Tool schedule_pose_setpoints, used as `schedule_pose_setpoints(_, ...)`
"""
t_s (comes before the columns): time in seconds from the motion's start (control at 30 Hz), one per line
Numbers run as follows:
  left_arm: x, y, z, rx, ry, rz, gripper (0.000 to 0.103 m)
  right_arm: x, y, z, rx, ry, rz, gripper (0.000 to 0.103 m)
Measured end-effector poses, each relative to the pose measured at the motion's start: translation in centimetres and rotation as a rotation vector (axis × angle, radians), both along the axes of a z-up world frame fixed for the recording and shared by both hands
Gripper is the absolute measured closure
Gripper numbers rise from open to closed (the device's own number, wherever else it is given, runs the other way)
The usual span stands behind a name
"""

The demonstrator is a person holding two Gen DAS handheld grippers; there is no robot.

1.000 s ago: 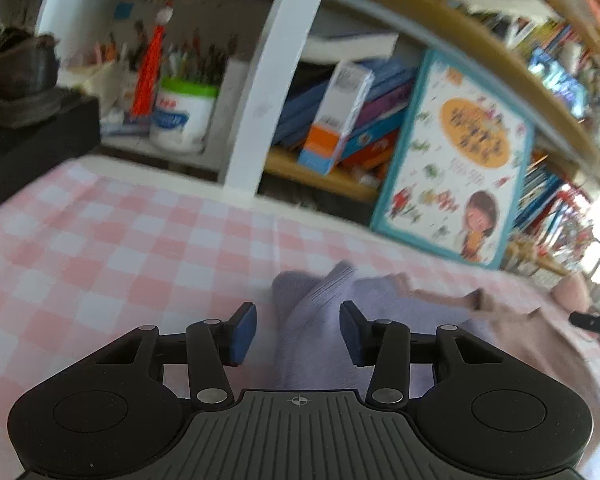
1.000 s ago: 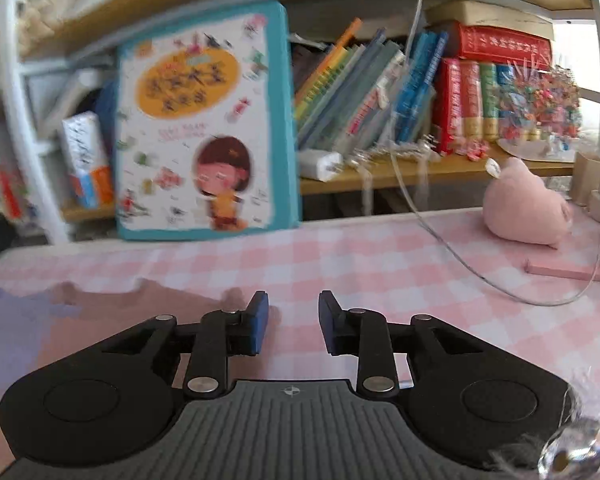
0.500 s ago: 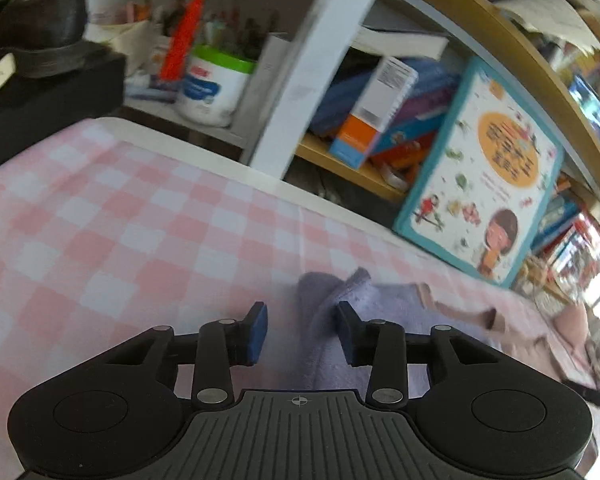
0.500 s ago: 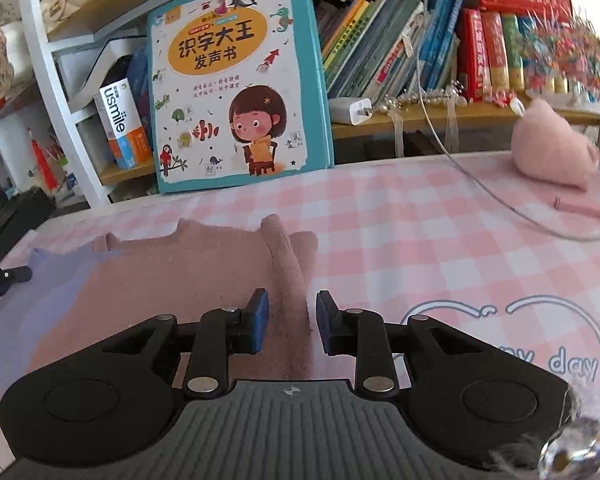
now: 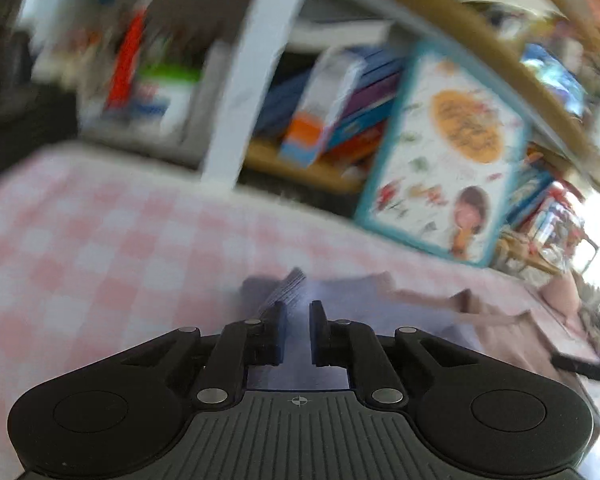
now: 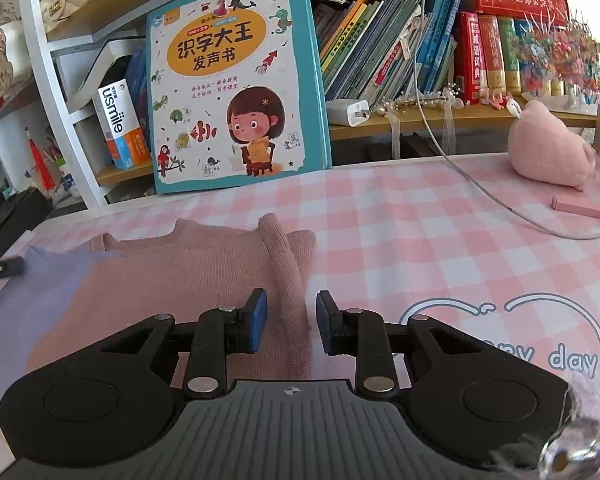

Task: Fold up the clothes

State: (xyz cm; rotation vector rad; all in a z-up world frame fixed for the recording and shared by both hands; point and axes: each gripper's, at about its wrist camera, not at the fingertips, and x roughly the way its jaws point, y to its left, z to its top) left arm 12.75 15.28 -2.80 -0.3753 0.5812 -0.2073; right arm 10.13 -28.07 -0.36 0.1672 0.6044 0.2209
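Note:
A pink and lavender knit sweater (image 6: 204, 264) lies flat on the pink checked tablecloth (image 6: 420, 240). Its pink right sleeve (image 6: 290, 256) is folded onto the body. My right gripper (image 6: 291, 322) is open, low over that sleeve's lower part, a finger on each side. In the blurred left wrist view the lavender sleeve (image 5: 284, 292) runs up between the fingers of my left gripper (image 5: 295, 330). Its jaws stand close together with a narrow gap; whether they pinch the fabric I cannot tell. The left gripper's tip (image 6: 0, 270) shows at the sweater's left edge.
A bookshelf runs along the table's far edge, with a large teal children's book (image 6: 232, 80) leaning on it. A pink plush pig (image 6: 548, 152), a pink bar (image 6: 584, 210) and a white cable (image 6: 480, 188) lie at the right. A white shelf post (image 5: 252, 72) stands behind the left side.
The left gripper's jaws have narrowed around the lavender sleeve and the view has swung. The right gripper has opened a little wider and edged forward over the pink sleeve.

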Motion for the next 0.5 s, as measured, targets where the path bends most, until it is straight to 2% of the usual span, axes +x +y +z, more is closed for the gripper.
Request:
schedule_pose_setpoints(0.07, 0.1, 1.0, -0.3, -0.069, 0.018, 0.018, 0.090, 0.0, 0.1, 0.0, -0.007, -0.003, 0.002, 0.079)
schedule_pose_setpoints(0.1, -0.1, 1.0, -0.3, -0.074, 0.017, 0.024, 0.090, 0.0, 0.0, 0.0, -0.006, -0.003, 0.002, 0.079)
schedule_pose_setpoints(0.27, -0.9, 1.1, 0.2, -0.043, -0.028, 0.084, 0.086, 0.0, -0.1, 0.0, 0.014, 0.002, -0.001, 0.078)
schedule_pose_setpoints(0.33, -1.6, 1.5, 0.8, -0.002, -0.037, 0.126, 0.069, 0.0, -0.3, 0.0, 0.026, 0.007, -0.005, 0.076)
schedule_pose_setpoints(0.4, -2.4, 2.0, 0.9, -0.016, -0.026, 0.106, 0.064, 0.0, -0.6, 0.0, 0.047, 0.017, -0.008, 0.076)
schedule_pose_setpoints(0.5, -3.8, 2.6, 0.7, -0.044, -0.006, 0.071, 0.046, -0.1, -1.4, 0.1, 0.102, 0.041, -0.015, 0.073)
